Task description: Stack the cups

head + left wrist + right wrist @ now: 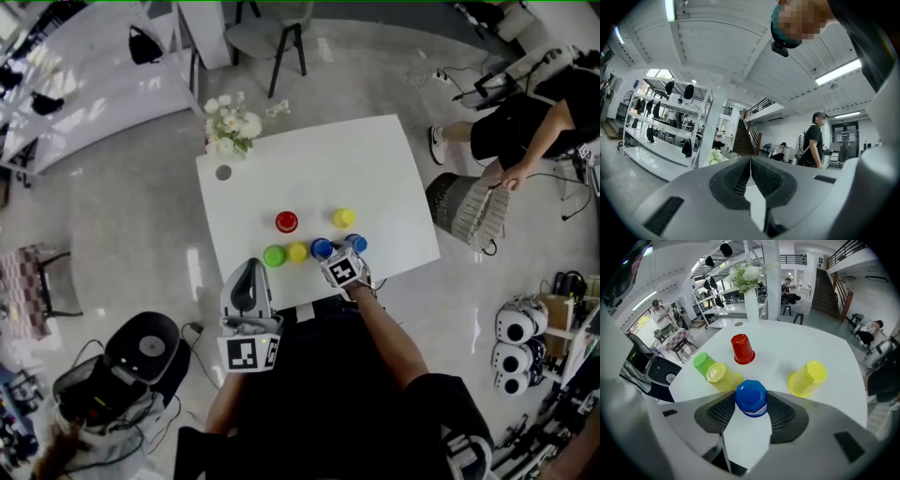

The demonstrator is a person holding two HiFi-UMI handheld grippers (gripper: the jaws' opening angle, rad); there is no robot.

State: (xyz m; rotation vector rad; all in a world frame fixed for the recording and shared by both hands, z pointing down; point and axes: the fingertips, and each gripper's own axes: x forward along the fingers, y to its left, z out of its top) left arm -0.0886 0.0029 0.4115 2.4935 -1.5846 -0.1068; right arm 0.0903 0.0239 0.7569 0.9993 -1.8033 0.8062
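Right gripper view: right tongs [751, 401] closed on the upturned blue cup [751, 394], one pad on each side, axis upright, at the near edge of the desk [787, 348]. Just left of it: yellow cup [719, 375], then green cup [702, 363]; farther off, red cup [742, 349], and far right a second yellow cup [807, 378]. Left tongs [751, 176]: pressed together, empty, aimed level across the room, so the right hand is judged nearer.

one each — red cup [286, 222], green cup [274, 255] | two each — yellow cups [344, 217] [297, 251], blue cups [322, 248] [356, 244]
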